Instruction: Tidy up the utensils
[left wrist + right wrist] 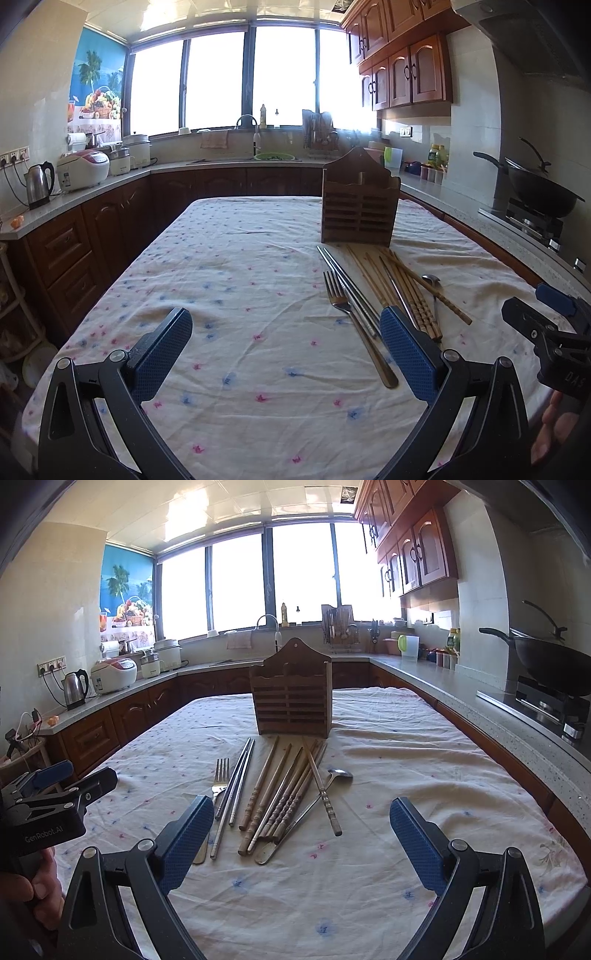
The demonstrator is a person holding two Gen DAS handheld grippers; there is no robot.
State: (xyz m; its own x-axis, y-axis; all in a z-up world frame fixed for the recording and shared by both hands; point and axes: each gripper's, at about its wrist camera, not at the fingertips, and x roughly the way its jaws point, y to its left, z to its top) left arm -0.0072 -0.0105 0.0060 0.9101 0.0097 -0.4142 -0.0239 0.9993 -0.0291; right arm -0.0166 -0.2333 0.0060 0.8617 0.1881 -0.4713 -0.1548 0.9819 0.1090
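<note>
A brown wooden utensil holder (360, 201) (291, 701) stands upright on the cloth-covered table. In front of it lie a metal fork (338, 295) (219, 775), metal chopsticks (345, 284) (238, 779), several wooden chopsticks (402, 288) (284, 794) and a metal spoon (431, 282) (340, 773). My left gripper (286, 347) is open and empty, low over the cloth, left of the utensils. My right gripper (301, 834) is open and empty, just short of the utensils' near ends. Each gripper shows at the edge of the other's view (546, 321) (55, 794).
The table wears a white floral cloth (240, 295) (406, 757). Kitchen counters run along three sides, with a kettle (37, 182), rice cookers (86, 170), a sink (255, 155) and a wok on a stove (546, 661) at the right.
</note>
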